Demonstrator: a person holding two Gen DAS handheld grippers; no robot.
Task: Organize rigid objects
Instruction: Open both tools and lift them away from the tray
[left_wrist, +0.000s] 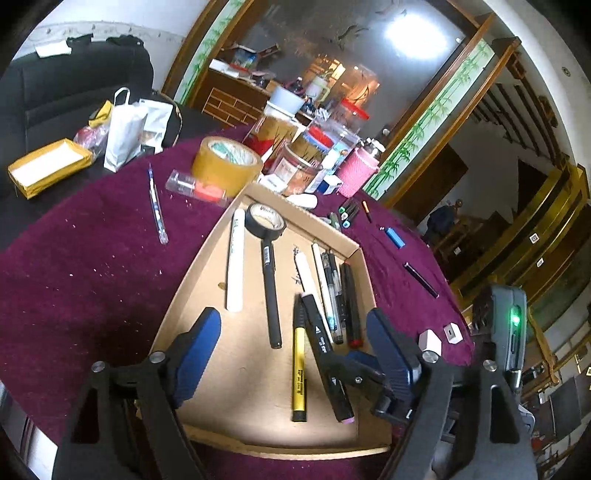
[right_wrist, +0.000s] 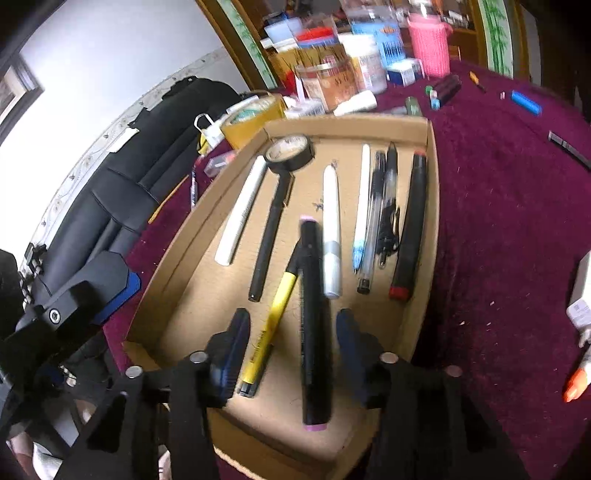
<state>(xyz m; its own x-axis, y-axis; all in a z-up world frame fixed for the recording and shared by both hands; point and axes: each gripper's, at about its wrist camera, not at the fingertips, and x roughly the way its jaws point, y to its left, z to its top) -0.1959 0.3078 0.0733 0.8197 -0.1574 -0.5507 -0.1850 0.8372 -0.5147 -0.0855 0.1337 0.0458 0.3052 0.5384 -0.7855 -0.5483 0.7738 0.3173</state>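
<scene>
Two-handed, hovering over a surface (left_wrist: 74, 277) draped in purple cloth. Looking down on a shallow cardboard tray (left_wrist: 184, 295) lying open on that cloth and taking in the pens. Holding the left tool (left_wrist: 293, 350) above the tray's near end, fingers spread wide, gripping nothing. Holding the right tool (right_wrist: 291, 350) low over the same end, fingers likewise spread, straddling a black marker (right_wrist: 314, 321) with pink ends; seeing gaps on both sides of it, though through blur. Seeing a brown tape roll (left_wrist: 225, 162) sitting on the cloth just beyond the tray's far corner. Finding a smaller black tape roll (left_wrist: 266, 221) lying inside the tray at its far end, touching the tip of a black pen (left_wrist: 271, 295). Noting the black marker lying in the tray's middle, with a yellow pen (left_wrist: 299, 369) slanting against its left side. Spotting a white marker (left_wrist: 236, 258) lying leftmost, a red-ended marker (left_wrist: 351, 302) rightmost by the wall. Noticing a thin blue pen (left_wrist: 157, 206) lying outside, on the cloth.
</scene>
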